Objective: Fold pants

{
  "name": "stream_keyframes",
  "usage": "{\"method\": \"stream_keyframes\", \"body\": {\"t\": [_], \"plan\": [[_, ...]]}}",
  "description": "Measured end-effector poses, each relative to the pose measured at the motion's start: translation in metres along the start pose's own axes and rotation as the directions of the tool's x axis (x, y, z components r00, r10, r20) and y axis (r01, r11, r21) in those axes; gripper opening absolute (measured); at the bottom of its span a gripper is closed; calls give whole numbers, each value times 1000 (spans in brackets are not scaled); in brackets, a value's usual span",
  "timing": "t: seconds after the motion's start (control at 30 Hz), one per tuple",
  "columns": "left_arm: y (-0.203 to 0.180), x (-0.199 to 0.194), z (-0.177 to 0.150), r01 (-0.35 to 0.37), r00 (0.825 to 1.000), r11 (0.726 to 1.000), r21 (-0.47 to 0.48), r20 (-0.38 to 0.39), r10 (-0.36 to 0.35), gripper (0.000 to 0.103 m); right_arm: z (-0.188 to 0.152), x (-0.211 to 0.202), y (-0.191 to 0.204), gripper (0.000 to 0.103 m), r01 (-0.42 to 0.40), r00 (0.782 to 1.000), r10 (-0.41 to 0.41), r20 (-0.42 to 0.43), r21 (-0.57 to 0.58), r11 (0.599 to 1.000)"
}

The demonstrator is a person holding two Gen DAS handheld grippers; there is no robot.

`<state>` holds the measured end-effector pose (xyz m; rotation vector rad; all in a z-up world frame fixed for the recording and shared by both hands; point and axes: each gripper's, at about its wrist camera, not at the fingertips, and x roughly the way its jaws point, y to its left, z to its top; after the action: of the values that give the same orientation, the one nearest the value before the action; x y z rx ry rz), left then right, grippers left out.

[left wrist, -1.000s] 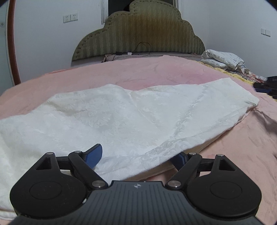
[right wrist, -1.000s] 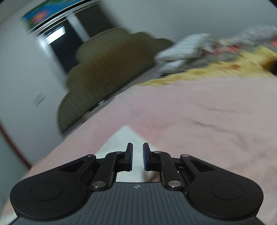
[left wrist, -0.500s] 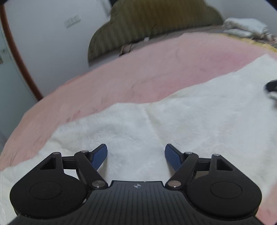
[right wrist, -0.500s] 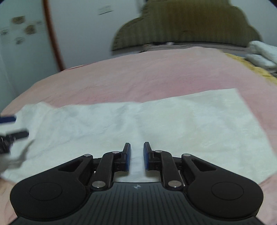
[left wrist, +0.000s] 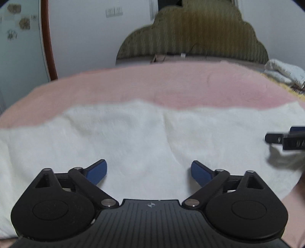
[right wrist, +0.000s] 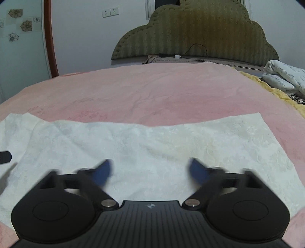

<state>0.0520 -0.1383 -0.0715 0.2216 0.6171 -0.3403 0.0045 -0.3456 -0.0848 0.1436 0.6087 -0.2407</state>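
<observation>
Both tools, left [left wrist: 148, 171] and right [right wrist: 149, 171], wide open above white pants [left wrist: 133, 137].

Pink bedspread [right wrist: 152, 91], olive scalloped headboard [right wrist: 194, 36], white pillows [right wrist: 284, 78], wall sockets [right wrist: 110, 12]

The pants [right wrist: 152, 145] were white cloth with a faint embossed floral weave, lying on a matt pink, finely crinkled bedspread [right wrist: 152, 91], below the ribbed olive fabric headboard [right wrist: 196, 32] at upper centre
</observation>
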Motion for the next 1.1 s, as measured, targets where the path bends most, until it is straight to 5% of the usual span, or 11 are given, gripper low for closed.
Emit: {"method": "stream_keyframes", "body": {"t": [0.17, 0.27, 0.33, 0.43, 0.53, 0.6, 0.73, 0.8, 0.93, 1.1], "plan": [[1, -14, 0, -2, 1000, 999, -42, 8, 2, 96, -1, -10, 12, 103, 9, 999, -9, -34, -6, 1000], [-6, -21, -6, 21, 1000, 999, -32, 24, -21, 97, -2, -28, 30, 103, -108, 993, 108, 43, -12, 994], [-17, -15, -5, -31, 1000, 999, 35, 5, 31, 100, -7, -30, 46, 103, -181, 983, 182, -4, -98, 979], [-16, -7, 7, -62, 998, 997, 49, -20, 63, 96, -8, -18, 57, 103, -128, 991, 117, -62, -214, 968], [-5, 0, 28, -90, 993, 995, 43, -74, 93, 87, 1, -6, 27, 103, 61, 997, -65, -52, -75, 995], [2, 10, 40, -93, 990, 995, 38, -104, 96, 86, 6, -8, 13, 103, 118, 991, -118, -60, -8, 993], [18, 48, 62, -90, 978, 995, -29, -194, 83, 89, 7, -16, 45, 103, -50, 997, 42, -57, -157, 986], [30, 63, 73, -103, 973, 991, -84, -218, 83, 90, 3, -5, 65, 103, -25, 998, 8, -67, -259, 966], [53, 78, 83, -153, 969, 974, -165, -220, 115, 97, 12, 17, 42, 103, -108, 993, 103, -64, -91, 990], [56, 28, 59, -150, 982, 970, -192, -140, 124, 92, 8, 2, 50, 103, -19, 999, 13, -50, -121, 993]]}}
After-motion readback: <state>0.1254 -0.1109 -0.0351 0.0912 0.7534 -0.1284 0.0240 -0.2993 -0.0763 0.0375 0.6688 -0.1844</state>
